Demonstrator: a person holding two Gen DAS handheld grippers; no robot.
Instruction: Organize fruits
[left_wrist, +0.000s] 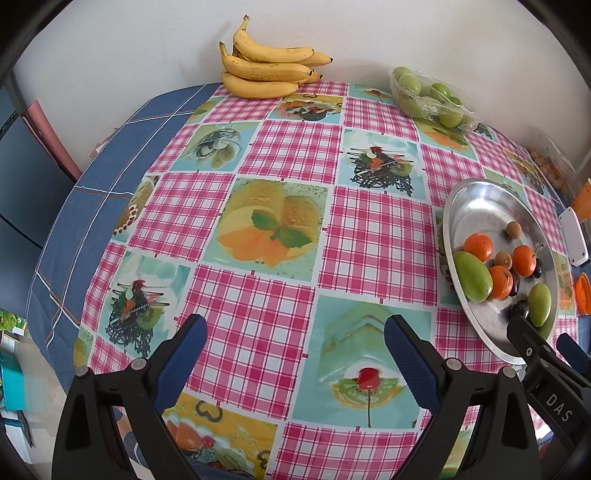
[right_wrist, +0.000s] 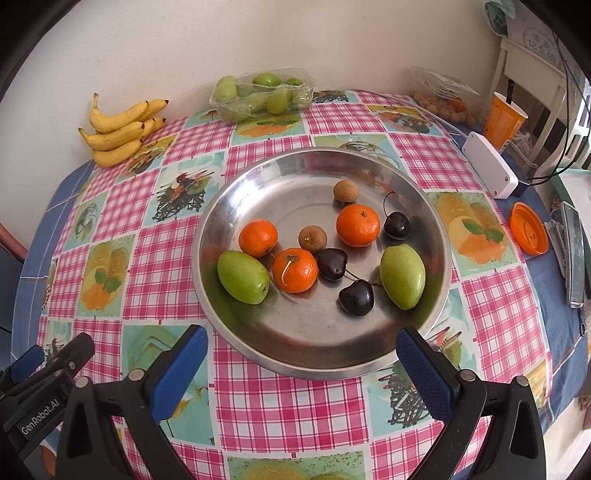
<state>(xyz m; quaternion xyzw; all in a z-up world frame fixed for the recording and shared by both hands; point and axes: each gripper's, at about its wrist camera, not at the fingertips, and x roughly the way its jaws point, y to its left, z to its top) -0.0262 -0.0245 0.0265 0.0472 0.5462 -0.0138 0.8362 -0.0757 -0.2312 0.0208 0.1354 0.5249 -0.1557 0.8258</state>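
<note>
Left gripper (left_wrist: 295, 354) hovers over bare tabletop (left_wrist: 288, 155), fingers wide, empty. Bananas (right_wrist: 122, 129) lie far left by the wall. Right gripper (right_wrist: 301, 356), fingers wide and empty, faces the bowl (right_wrist: 229, 192) of mixed fruit. Best approach: descend straight on one fruit, say the near cherry (right_wrist: 356, 297), without nudging its neighbours.

bare tablecloth (left_wrist: 280, 236) centre, metal bowl (right_wrist: 229, 206) right
</note>
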